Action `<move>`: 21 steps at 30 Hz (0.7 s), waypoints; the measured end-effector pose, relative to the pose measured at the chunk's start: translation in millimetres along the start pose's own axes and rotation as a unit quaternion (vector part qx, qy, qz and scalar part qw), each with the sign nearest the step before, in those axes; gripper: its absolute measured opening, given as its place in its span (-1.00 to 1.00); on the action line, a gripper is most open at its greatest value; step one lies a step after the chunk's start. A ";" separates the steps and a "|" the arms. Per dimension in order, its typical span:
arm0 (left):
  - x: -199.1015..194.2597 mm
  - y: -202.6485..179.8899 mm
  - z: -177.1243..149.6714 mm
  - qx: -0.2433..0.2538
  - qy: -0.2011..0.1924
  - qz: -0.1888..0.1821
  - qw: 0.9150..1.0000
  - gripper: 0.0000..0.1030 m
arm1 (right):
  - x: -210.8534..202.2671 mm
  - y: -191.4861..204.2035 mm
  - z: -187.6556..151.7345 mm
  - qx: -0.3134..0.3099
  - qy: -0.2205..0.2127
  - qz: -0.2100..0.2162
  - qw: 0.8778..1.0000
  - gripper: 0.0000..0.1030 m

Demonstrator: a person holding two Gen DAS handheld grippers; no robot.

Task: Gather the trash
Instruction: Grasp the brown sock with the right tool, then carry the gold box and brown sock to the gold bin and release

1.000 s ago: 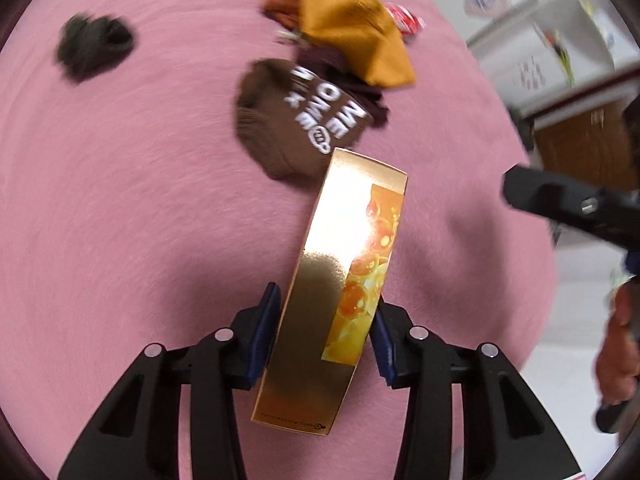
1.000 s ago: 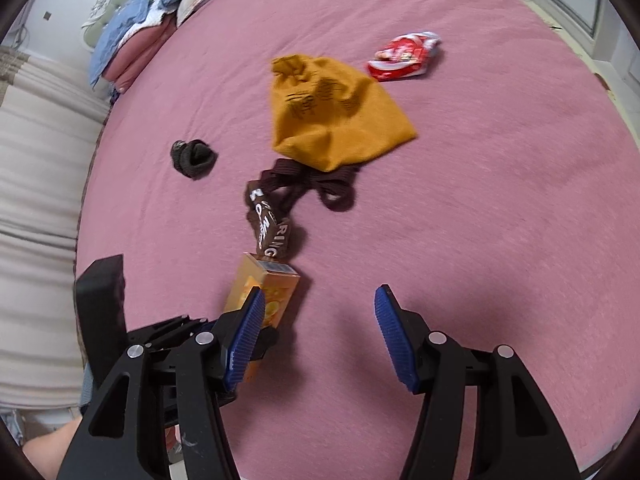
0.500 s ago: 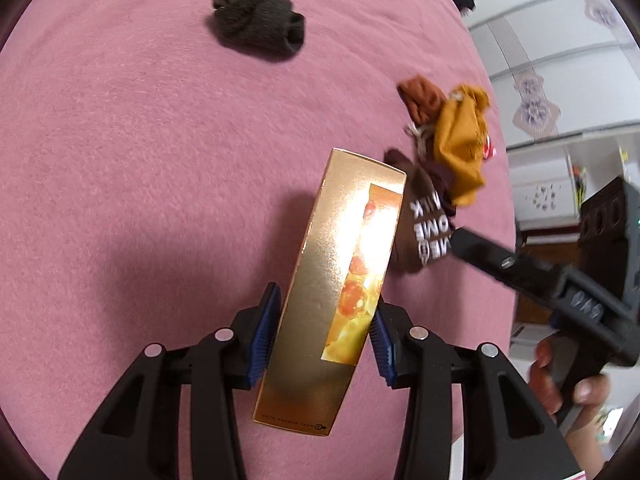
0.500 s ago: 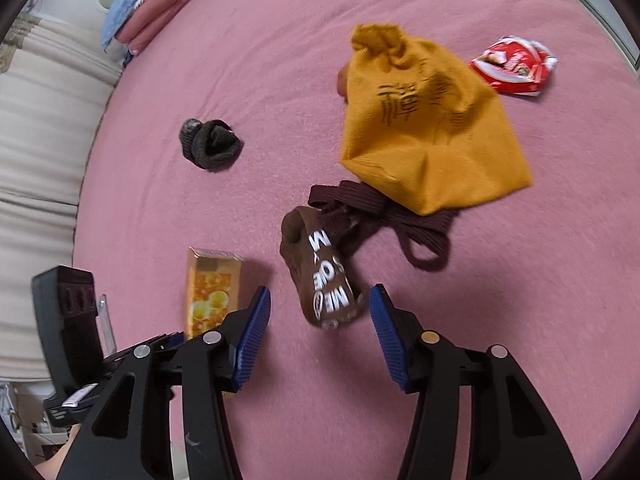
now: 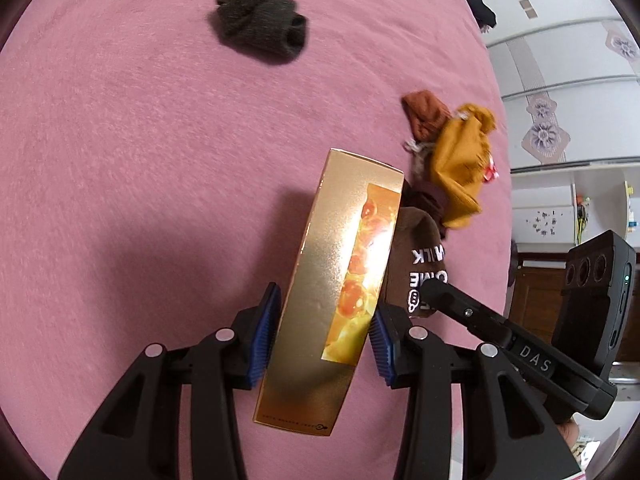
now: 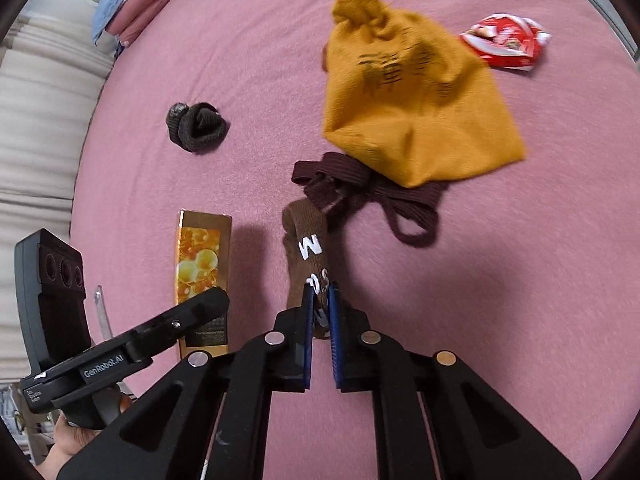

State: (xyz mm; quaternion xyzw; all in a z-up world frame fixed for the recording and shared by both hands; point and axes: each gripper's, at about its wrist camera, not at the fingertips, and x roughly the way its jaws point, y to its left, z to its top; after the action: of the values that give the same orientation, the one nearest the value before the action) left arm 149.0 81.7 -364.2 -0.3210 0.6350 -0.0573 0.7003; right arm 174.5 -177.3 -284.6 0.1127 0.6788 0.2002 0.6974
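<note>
- the left gripper [image 5: 324, 344] is clamped on the gold box [image 5: 340, 292], its blue pads pressed against the two long sides low on the carton, so most of the box juts out ahead over the pink bedspread [image 5: 140, 160]
- the right gripper [image 6: 319, 332] has its jaws nearly together, pinching the near end of the brown sock [image 6: 310, 256] with white lettering; the rest of the sock trails forward on the bedspread toward a dark brown strap [image 6: 360, 184]
- in the right view the box sits just left of the sock, so the two tools work close beside each other; best to keep them from knocking together
- to do this well, i'd lift the sock straight up and slowly, since its far end lies right by the strap and could drag it along
- the box is held off its middle, so a firm squeeze and a level wrist should stop it from pivoting
- further out lie the mustard cloth bag [image 6: 412, 100], partly over the strap, a rolled dark sock [image 6: 196, 126] well to the left, and a red wrapper [image 6: 506, 46] beyond the bag
- the wrapper looks like plain trash not yet gathered; no bin shows in either view
</note>
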 end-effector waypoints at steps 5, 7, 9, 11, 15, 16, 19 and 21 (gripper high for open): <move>-4.6 -34.7 -17.1 0.021 0.004 0.000 1.000 -0.18 | -38.6 -17.1 -11.7 0.012 -0.020 0.002 1.000 -0.86; -4.1 -51.3 -24.2 0.029 0.006 0.000 1.000 -0.18 | -54.1 -26.4 -15.5 0.022 -0.028 0.000 0.999 -0.86; -4.7 -70.7 -33.0 0.040 0.007 0.003 0.999 -0.18 | -69.9 -38.4 -18.9 0.034 -0.036 0.005 0.999 -0.86; -2.0 -91.7 -39.4 0.050 0.009 0.001 0.999 -0.18 | -91.7 -55.1 -23.5 0.046 -0.050 0.004 0.998 -0.86; 7.5 -142.6 -51.4 0.075 0.013 -0.005 0.997 -0.18 | -131.3 -89.0 -29.7 0.067 -0.073 0.007 0.995 -0.86; 10.4 -154.6 -54.0 0.081 0.014 -0.006 0.997 -0.18 | -141.6 -98.6 -31.1 0.073 -0.079 0.007 0.994 -0.86; 21.3 -198.5 -62.7 0.104 0.018 -0.010 0.994 -0.18 | -168.3 -127.0 -33.9 0.084 -0.093 0.007 0.992 -0.86; 30.9 -228.9 -69.0 0.122 0.021 -0.011 0.992 -0.18 | -184.1 -145.6 -35.9 0.091 -0.103 0.003 0.991 -0.86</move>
State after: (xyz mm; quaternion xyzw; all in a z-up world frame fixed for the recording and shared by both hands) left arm 165.8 -139.6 -270.1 -0.2389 0.6342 -0.1483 0.7202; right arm 157.5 -391.3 -182.9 0.1978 0.6184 0.1276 0.7498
